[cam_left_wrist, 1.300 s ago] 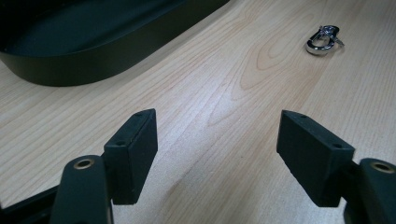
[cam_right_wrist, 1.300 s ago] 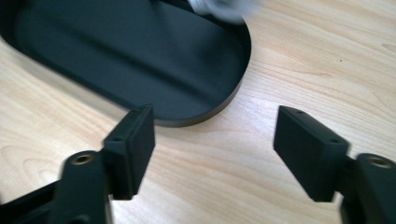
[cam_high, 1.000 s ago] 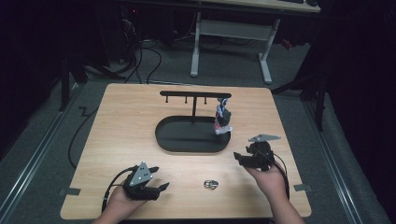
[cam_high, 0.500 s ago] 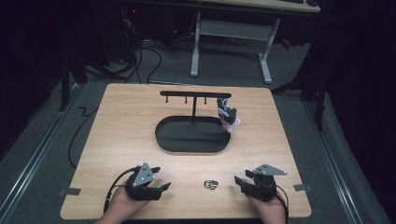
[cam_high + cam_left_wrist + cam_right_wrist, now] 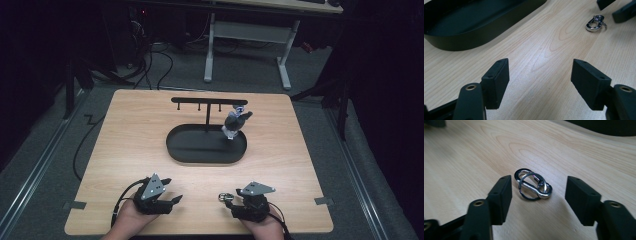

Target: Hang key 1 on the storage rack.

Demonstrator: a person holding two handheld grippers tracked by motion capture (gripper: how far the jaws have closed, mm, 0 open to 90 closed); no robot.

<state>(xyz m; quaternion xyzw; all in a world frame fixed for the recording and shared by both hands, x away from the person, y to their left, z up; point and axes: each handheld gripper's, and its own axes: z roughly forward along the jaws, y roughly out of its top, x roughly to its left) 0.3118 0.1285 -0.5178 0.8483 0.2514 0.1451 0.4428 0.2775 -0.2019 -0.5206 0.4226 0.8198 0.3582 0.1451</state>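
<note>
While the black tray [image 5: 200, 152] holds a stand, the right hand-held gripper [image 5: 537, 188], just opening, straddles the keyring [image 5: 532, 184].

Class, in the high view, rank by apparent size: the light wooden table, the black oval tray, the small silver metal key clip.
1. Light wooden table
2. Black oval tray
3. Small silver metal key clip, lying nearest the camera, yet plainly smallest.

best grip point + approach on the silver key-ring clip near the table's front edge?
Probably pinch the clip across its narrow waist, where the ring crosses the long body. It lies flat on the table, so come in low from the front edge with the right gripper, whose open jaws already stand either side without touching. The rounded ends look likelier to slip.
</note>
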